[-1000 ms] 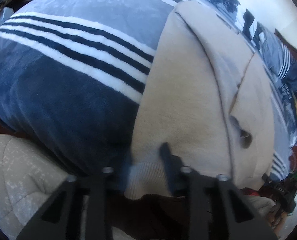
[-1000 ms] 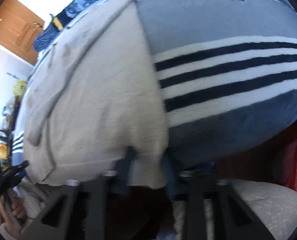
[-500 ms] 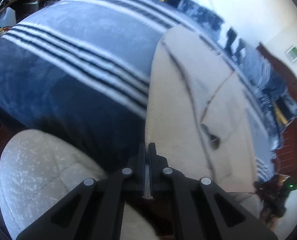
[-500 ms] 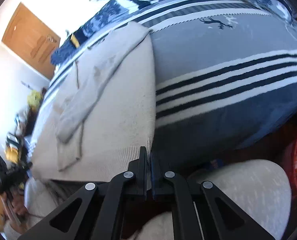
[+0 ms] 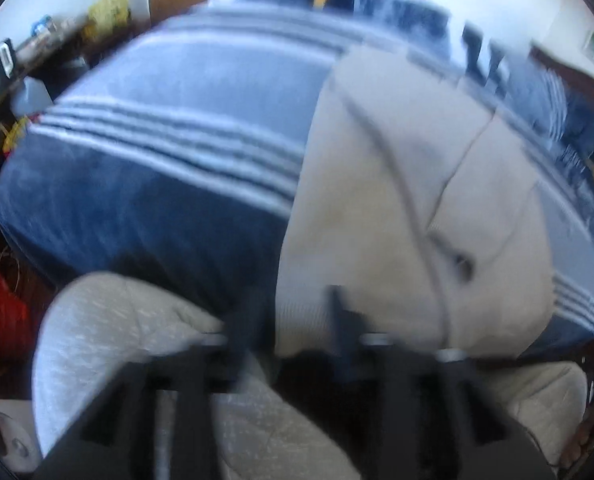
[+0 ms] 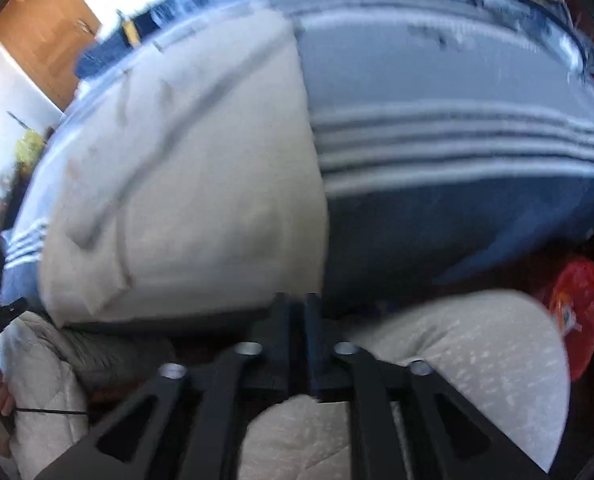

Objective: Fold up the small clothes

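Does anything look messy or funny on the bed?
Nothing odd. The beige sweater lies flat on the striped blanket, its sleeves folded in. Only its ribbed hem reaches the bed's near edge.

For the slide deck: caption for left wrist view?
Open left gripper straddling ribbed hem of beige knit sweater on blue striped blanket.

Beige sweater, blue-grey blanket with white and navy stripes, black fingers, red bag

No legible txt anywhere.
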